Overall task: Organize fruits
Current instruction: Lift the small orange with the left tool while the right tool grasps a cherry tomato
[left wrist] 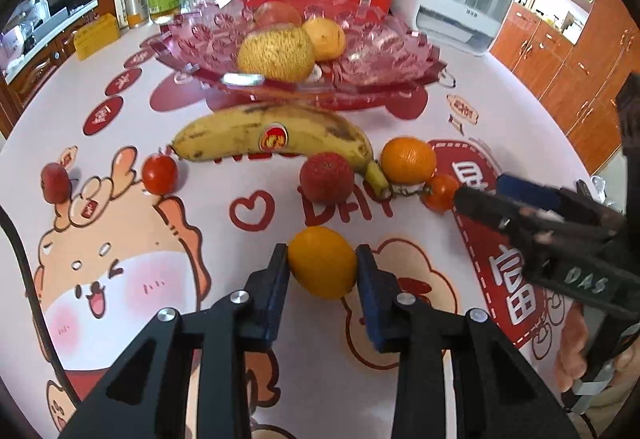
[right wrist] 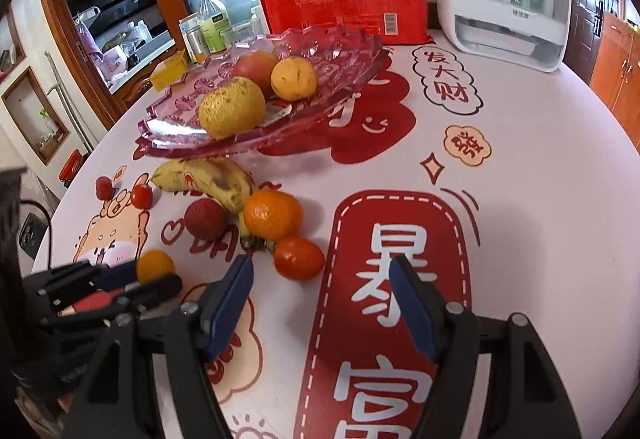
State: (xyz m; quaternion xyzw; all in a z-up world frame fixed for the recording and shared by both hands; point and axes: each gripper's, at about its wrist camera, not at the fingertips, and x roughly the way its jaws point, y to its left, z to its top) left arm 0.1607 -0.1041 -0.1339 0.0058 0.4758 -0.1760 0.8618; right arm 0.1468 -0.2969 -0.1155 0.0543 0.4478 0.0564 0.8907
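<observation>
Between the left gripper's (left wrist: 322,267) blue pads sits a small orange (left wrist: 322,262), pinched on both sides. Right gripper (right wrist: 320,303) gapes, holding nothing, a tomato (right wrist: 298,258) at its eleven o'clock.

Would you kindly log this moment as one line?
left gripper: jaws on small orange | right gripper: open, empty | glass bowl: three fruits

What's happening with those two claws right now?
Left gripper clamped on small orange fruit. Right gripper open, empty, near cherry tomato. Nothing blocking pink glass dish.

right gripper (left wrist: 476,195) hiding tomato (left wrist: 440,192), bottle labels unreadable
</observation>
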